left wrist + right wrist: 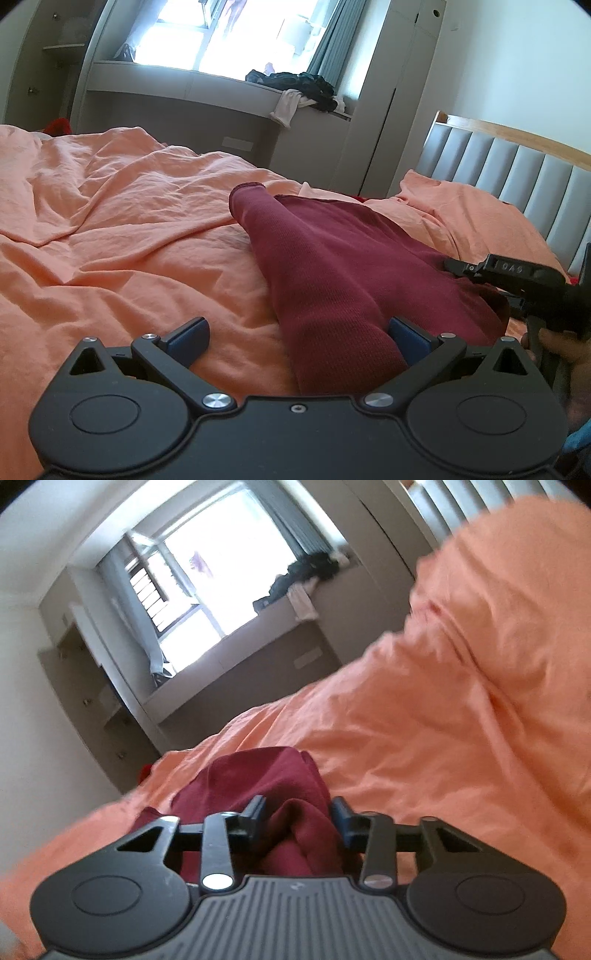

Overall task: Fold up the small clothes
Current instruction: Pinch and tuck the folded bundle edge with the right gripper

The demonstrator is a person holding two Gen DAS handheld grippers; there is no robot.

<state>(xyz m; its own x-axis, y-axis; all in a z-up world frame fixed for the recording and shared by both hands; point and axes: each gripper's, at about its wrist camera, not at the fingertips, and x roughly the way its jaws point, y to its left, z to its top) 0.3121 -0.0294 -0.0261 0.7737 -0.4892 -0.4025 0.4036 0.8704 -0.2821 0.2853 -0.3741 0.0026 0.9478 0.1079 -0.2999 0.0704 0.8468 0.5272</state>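
- Dark red knit garment (332,266) lying on the bed, soft and finely ribbed, with a tube-shaped end pointing toward the window.
- Same red cloth (266,775) bunched into thick folds in the right wrist view.
- Left gripper (299,332) black and hard, with blue pads (192,334), spread wide; near end of the red cloth lying between the fingers and against the right-hand pad, left-hand pad well apart from it.
- Right gripper (297,812) partly closed around a thick bunch of red cloth; both fingers up against the folds, pinching them.
- Right gripper seen again from the side (517,280) at the far edge of the garment, with a hand (554,343) under it.
- Orange bed sheet (129,221) thin, soft and full of wrinkles.
- Orange pillow (461,206) near the padded grey headboard (517,173) with a wooden top edge.
- Bright window (221,33) with blue-grey curtain (332,40).
- Pile of dark and white clothes (303,92) on the grey window ledge (184,79).
- Tall pale cupboard (399,92) beside the window.
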